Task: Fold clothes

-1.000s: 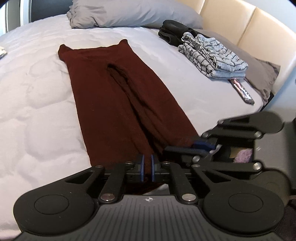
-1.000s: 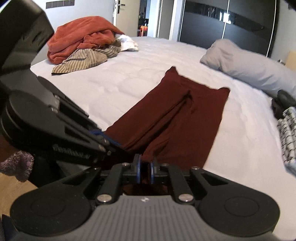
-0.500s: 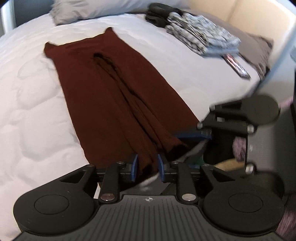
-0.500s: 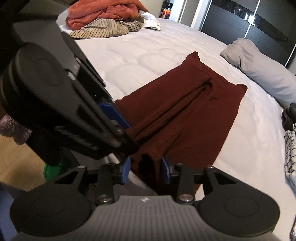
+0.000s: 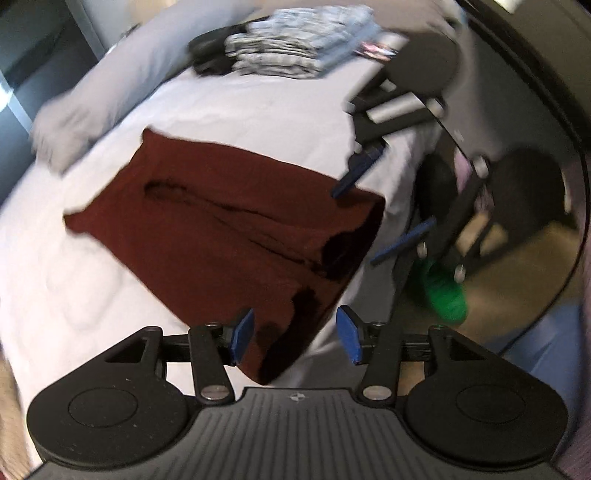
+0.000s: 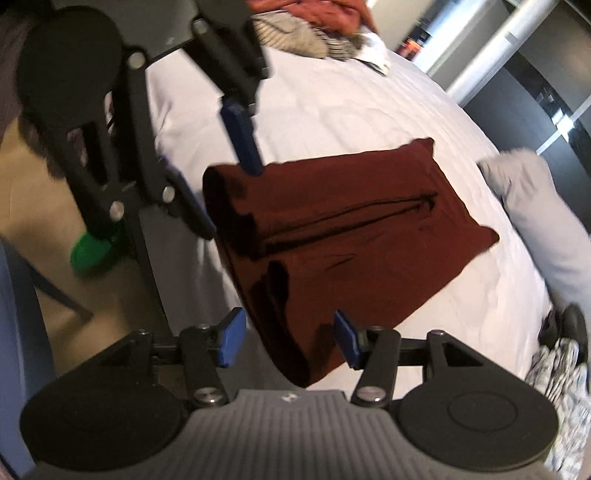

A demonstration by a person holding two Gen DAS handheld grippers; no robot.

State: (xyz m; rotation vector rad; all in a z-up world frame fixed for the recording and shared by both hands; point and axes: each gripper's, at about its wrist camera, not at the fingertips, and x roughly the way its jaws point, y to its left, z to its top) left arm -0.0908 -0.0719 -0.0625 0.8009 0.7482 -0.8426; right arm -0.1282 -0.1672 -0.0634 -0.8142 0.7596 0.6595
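Left wrist view: your left gripper [image 5: 293, 334] has just been opening; its fingers [image 5: 242, 334] stand apart, the maroon trousers [image 5: 236, 229] between them but unpressed, draped over the bed [image 5: 258, 107] edge
Right wrist view: your right gripper [image 6: 286, 338] has likewise just been opening; fingers clear of the hem; trousers lie flat up the bed
Meaning: you've let go; the cloth looks laid out, the fold itself not begun
Around: grey pillow [image 6: 546, 218] beyond; folded patterned stack [image 5: 295, 51] near it; unfolded heap [image 6: 314, 26] far off
Obstruction: each gripper crowds the other at the hem
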